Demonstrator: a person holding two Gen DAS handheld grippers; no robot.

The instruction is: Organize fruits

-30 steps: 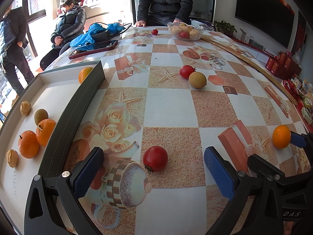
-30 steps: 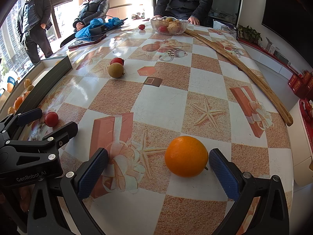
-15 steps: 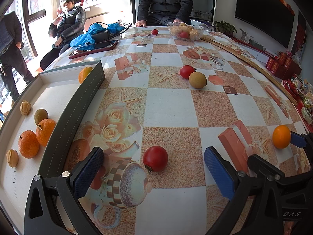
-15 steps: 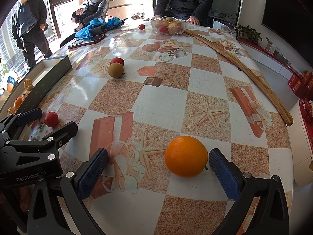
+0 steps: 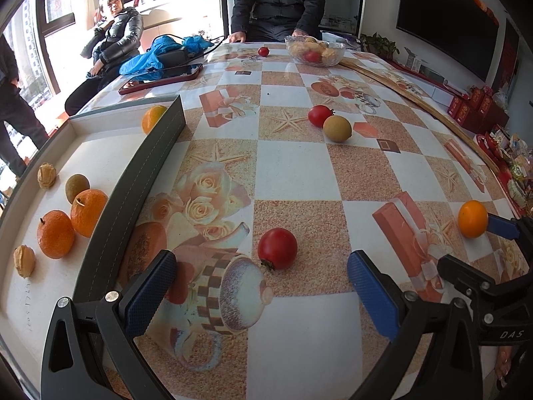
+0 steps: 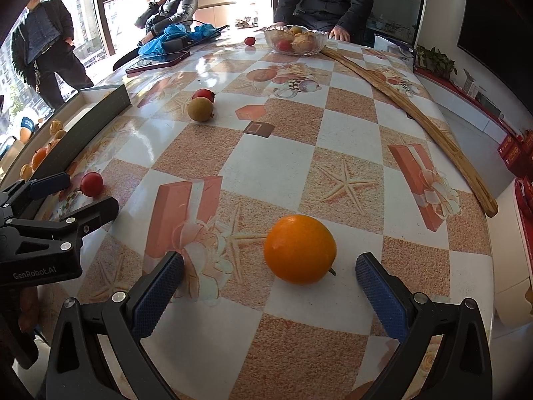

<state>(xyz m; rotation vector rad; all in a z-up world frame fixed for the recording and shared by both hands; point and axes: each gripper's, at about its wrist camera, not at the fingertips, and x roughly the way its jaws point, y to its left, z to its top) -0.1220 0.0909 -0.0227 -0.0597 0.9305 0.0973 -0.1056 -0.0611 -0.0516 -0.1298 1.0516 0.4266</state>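
Observation:
My left gripper (image 5: 261,295) is open, with a red tomato (image 5: 277,248) on the table just ahead, between its fingers. My right gripper (image 6: 269,288) is open, with an orange (image 6: 299,248) lying between its blue pads, nearer the right one, not gripped. That orange also shows at the right of the left wrist view (image 5: 472,218). A second tomato (image 5: 319,115) and a brown kiwi (image 5: 337,128) lie together farther back. The white tray (image 5: 110,140) at the left holds oranges, a kiwi and walnuts.
A glass bowl (image 5: 314,52) of fruit and a small tomato (image 5: 263,51) stand at the far end by a seated person. A phone (image 5: 161,78) and blue cloth (image 5: 160,56) lie back left. A long wooden stick (image 6: 409,110) runs along the right side. People stand at the left.
Both grippers and all the fruit have stayed put. Only the people in the background have shifted.

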